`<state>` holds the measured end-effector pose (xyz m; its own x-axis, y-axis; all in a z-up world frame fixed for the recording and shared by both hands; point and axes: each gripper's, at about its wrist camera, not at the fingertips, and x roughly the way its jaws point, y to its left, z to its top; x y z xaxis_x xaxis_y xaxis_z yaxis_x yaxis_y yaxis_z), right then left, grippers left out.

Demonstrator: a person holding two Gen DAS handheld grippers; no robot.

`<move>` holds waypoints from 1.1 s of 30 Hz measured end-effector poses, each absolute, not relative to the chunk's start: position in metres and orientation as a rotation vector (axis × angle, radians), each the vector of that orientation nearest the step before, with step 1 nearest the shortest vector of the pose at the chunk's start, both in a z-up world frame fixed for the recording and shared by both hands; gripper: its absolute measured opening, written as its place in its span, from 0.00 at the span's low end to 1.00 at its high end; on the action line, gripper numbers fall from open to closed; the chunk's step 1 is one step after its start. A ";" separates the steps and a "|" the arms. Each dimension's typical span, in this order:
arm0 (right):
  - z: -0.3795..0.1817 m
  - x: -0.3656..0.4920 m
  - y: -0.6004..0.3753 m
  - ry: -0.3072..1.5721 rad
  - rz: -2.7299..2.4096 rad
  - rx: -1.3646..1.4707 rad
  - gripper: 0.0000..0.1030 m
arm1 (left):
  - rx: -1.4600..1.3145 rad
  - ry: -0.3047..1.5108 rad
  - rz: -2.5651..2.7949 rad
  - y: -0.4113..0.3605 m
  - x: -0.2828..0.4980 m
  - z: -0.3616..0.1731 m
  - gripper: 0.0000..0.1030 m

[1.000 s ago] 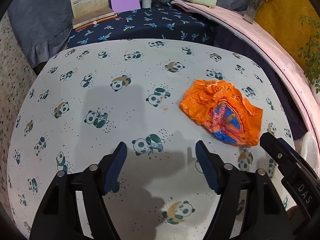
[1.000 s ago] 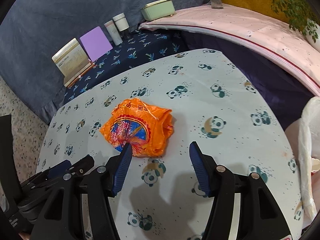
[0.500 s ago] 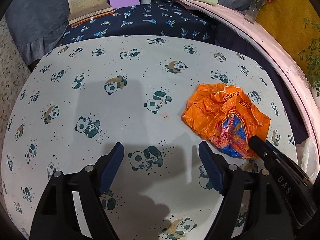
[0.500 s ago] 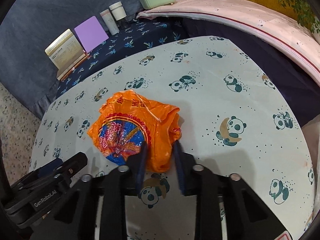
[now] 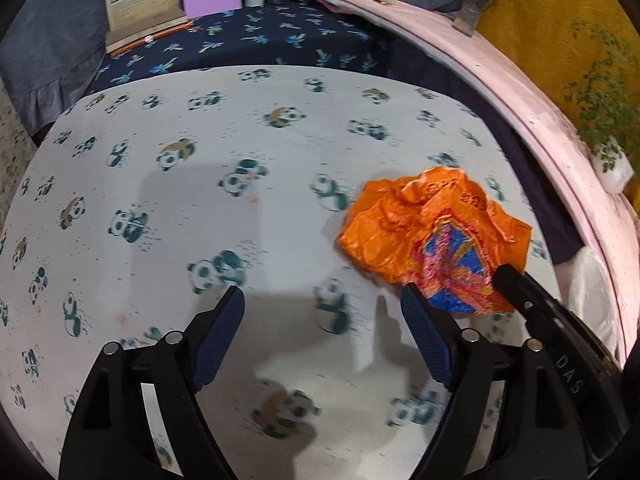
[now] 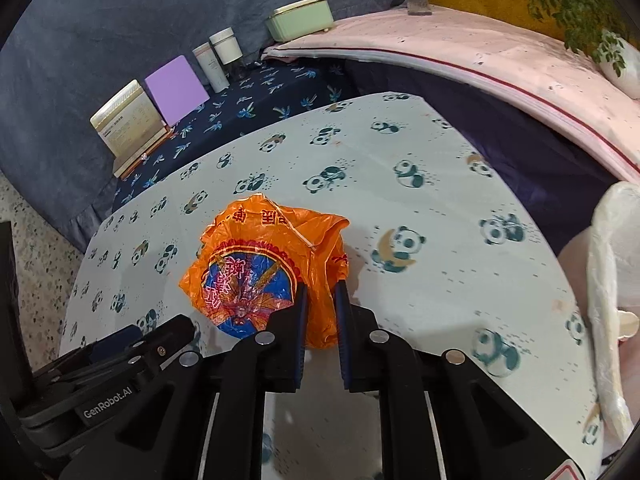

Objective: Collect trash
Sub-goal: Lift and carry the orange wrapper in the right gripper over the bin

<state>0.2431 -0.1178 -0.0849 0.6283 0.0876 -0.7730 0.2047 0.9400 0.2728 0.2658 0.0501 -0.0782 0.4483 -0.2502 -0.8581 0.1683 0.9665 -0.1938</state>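
A crumpled orange plastic bag [image 6: 256, 256] with a blue and red print lies on the panda-print table [image 6: 432, 208]. My right gripper [image 6: 320, 292] is shut on the bag's near right edge, with orange plastic pinched between the blue pads. In the left wrist view the bag [image 5: 424, 228] lies at the right, with the right gripper's black body [image 5: 560, 332] against its near corner. My left gripper [image 5: 320, 312] is open and empty above the table, left of the bag.
A white plastic bag [image 6: 612, 280] hangs at the table's right edge. Behind the table, a dark blue cloth carries a booklet [image 6: 128, 124], a purple card [image 6: 176, 88], two white bottles [image 6: 220, 56] and a green box [image 6: 300, 20]. A pink ledge [image 6: 480, 56] curves at the right.
My right gripper closed from wide open onto the orange bag's edge and has tightened its pinch. The bag has bunched up. My left gripper stayed open.
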 end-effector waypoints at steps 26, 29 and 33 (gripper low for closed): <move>-0.032 0.108 -0.220 0.724 -0.200 0.444 0.12 | 0.112 0.968 -0.600 -0.109 0.164 -0.009 0.03; -0.024 0.094 -0.235 0.694 -0.241 0.449 0.11 | 0.168 0.927 -0.626 -0.135 0.150 0.001 0.02; -0.014 0.075 -0.261 0.646 -0.295 0.466 0.11 | 0.202 0.901 -0.673 -0.164 0.140 0.012 0.02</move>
<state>0.0751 -0.2605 -0.0140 0.7625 -0.1192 -0.6359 0.4026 0.8568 0.3222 0.1395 -0.1638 0.0125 0.4335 -0.4549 -0.7780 0.6176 0.7786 -0.1111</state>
